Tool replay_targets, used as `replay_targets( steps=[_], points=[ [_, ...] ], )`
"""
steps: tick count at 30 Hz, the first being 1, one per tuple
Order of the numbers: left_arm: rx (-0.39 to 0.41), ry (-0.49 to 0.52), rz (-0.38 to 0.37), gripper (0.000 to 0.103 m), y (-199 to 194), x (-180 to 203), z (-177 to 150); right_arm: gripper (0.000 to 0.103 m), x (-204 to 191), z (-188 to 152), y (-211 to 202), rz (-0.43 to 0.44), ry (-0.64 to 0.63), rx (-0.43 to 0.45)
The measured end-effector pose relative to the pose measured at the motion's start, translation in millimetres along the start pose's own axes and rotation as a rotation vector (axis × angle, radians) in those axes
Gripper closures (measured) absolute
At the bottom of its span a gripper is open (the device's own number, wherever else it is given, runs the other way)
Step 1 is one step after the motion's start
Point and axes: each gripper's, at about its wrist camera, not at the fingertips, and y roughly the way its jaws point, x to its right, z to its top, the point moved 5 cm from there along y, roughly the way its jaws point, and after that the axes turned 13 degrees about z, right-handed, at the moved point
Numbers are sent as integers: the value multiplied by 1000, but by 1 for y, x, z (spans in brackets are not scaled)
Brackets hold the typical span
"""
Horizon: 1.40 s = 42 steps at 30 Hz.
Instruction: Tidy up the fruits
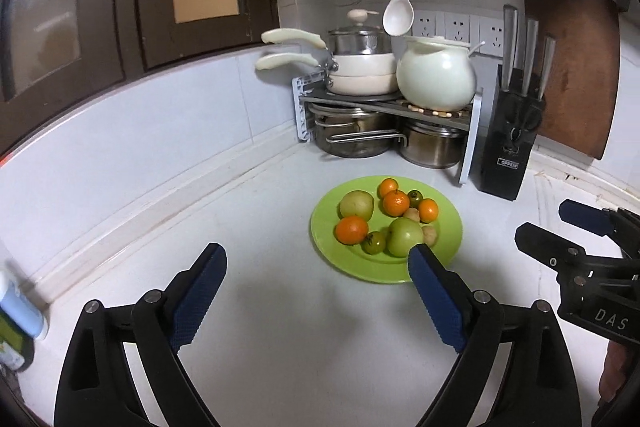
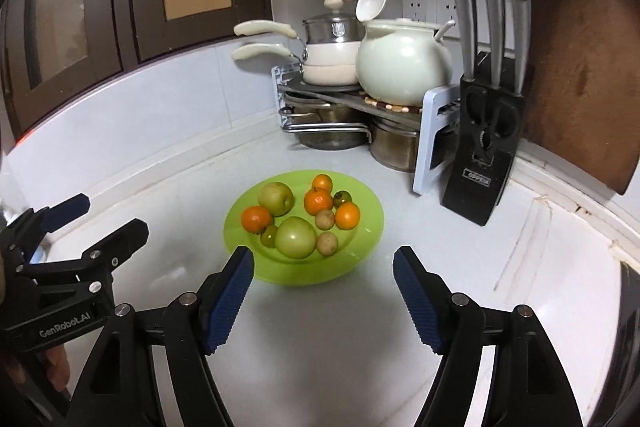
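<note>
Both your left gripper (image 1: 316, 259) and right gripper (image 2: 324, 263) hang wide and empty, ready to pick; the fruits (image 2: 296, 215) sit gathered on the green plate (image 2: 360, 247) just ahead on the tabletop (image 2: 320, 347).

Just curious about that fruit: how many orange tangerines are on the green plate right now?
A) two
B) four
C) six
B: four tangerines lie on the green plate, among two big green fruits, two small green ones and two small brown ones.
</note>
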Motion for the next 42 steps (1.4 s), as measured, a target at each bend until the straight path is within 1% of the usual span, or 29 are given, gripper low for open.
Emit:
replay_targets(
  steps=[7,16,21,28,33,42],
  points=[
    [27,-36,23,5,-47,-3,-14,30,-2,-13,-39,4,-28,12],
    [46,-59,40,0,-107,4,-36,30,-1,-42,-94,23,-35,21],
    [41,-76,57,0,-135,2,-51,27,-5,-55,-120,31,-54,35],
    [48,-82,76,0,-168,2,-66,27,-14,-68,-150,55,-89,49],
    [54,-83,92,0,-183,3,-71,26,-18,-77,-165,69,-95,54],
    [66,-86,101,0,-202,3,-81,26,-21,-87,-180,82,-110,58]
  ],
)
